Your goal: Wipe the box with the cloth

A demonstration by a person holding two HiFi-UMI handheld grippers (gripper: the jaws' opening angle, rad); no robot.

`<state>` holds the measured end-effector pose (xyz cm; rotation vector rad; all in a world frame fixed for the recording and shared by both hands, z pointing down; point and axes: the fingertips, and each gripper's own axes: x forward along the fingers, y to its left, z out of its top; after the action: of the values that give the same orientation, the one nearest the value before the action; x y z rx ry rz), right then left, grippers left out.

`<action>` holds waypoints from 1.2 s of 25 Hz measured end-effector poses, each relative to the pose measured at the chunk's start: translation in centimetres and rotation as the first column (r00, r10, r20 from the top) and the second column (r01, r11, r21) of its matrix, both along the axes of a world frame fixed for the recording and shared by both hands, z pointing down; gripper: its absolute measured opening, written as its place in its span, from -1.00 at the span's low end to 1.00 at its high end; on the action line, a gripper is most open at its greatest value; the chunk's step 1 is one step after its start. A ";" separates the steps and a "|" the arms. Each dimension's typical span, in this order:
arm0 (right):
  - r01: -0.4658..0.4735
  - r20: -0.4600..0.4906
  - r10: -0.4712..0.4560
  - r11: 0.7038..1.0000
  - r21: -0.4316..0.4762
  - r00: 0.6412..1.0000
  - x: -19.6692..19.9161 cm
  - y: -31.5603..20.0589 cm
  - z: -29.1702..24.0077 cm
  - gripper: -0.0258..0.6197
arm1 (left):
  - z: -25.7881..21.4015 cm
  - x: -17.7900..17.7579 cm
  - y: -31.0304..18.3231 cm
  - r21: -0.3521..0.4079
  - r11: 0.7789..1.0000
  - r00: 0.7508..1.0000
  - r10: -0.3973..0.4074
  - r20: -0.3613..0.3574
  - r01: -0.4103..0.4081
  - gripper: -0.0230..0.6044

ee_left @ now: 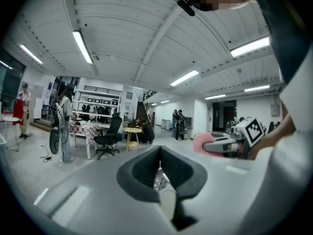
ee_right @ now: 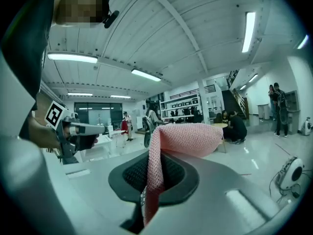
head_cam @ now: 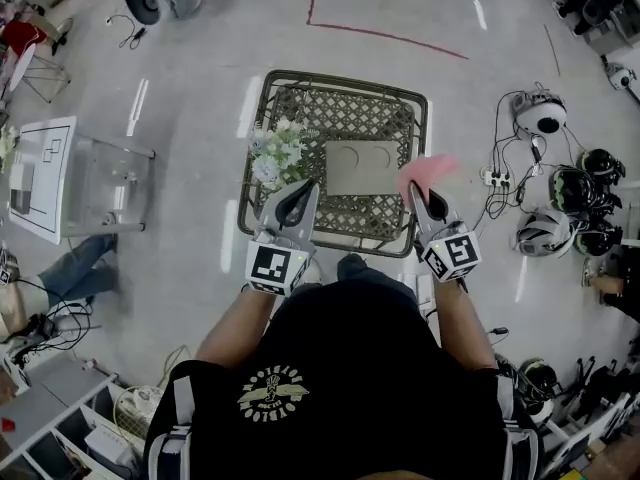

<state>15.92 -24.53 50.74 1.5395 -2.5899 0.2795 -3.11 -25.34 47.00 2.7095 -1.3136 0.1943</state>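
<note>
1. Nearest in the head view is the wearer's black shirt (head_cam: 350,368). Both forearms reach forward from it, one tool in each hand.
2. Left claw (head_cam: 303,190): I read the jaws as pressed together, with nothing between them in the left gripper view. In the head view it sits over the near left edge of the worktop (head_cam: 345,76), just beside the flowers (head_cam: 278,151).
3. Right claw (head_cam: 416,192): clamped on the pink cloth (ee_right: 183,138). One strip runs down between the pads and the rest flops over the top.
4. Both gripper views look roughly level across the room, under ceiling lights. Each shows the other claw off to one side.
5. The worktop is a wicker lattice in a dark frame. The box (head_cam: 362,166) lies flat on it toward the near right. It is grey, with two round marks on its top.
6. In the head view the box falls between the two claws. The cloth shows just at its right edge, and I cannot tell whether they touch.
7. The flowers, white, stand on the worktop left of the box.
8. Further out on the pale floor (head_cam: 200,58), a power strip (head_cam: 494,177) with cables lies right of the worktop.
9. Helmets (head_cam: 545,233) are clustered beyond the strip.
10. A red line (head_cam: 385,35) crosses the floor past the far edge of the worktop.
</note>
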 end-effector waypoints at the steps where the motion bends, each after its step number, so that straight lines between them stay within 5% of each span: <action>1: 0.023 -0.001 -0.023 0.999 -0.024 1.000 -0.4 -0.8 1.3 -0.87 | 0.1 0.1 -0.2 -0.002 1.000 1.000 -0.012 0.003 0.012 -0.93; 8: 0.173 0.004 -0.176 0.965 -0.199 0.984 -4.1 -6.2 11.3 -0.87 | 0.6 -0.2 -1.3 -0.020 0.994 0.994 -0.104 0.031 0.105 -0.93; 15: 0.268 -0.032 -0.303 0.883 -0.385 0.953 -8.9 -10.0 21.6 -0.87 | 0.4 -1.4 -1.4 -0.019 0.979 0.978 -0.201 0.065 0.202 -0.93; 25: 0.216 -0.108 -0.375 0.720 -0.659 0.921 -14.5 -12.1 33.6 -0.87 | 1.6 -3.6 0.4 -0.076 0.953 0.952 -0.285 0.113 0.295 -0.93; 30: 0.137 -0.155 -0.346 0.688 -0.713 0.925 -12.8 -12.7 36.1 -0.87 | 2.3 -3.7 0.4 -0.088 0.951 0.951 -0.285 0.121 0.296 -0.93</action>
<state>3.16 -37.27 86.84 0.8681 -2.0517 0.8269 -6.82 -24.91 49.34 2.4121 -1.6621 0.3710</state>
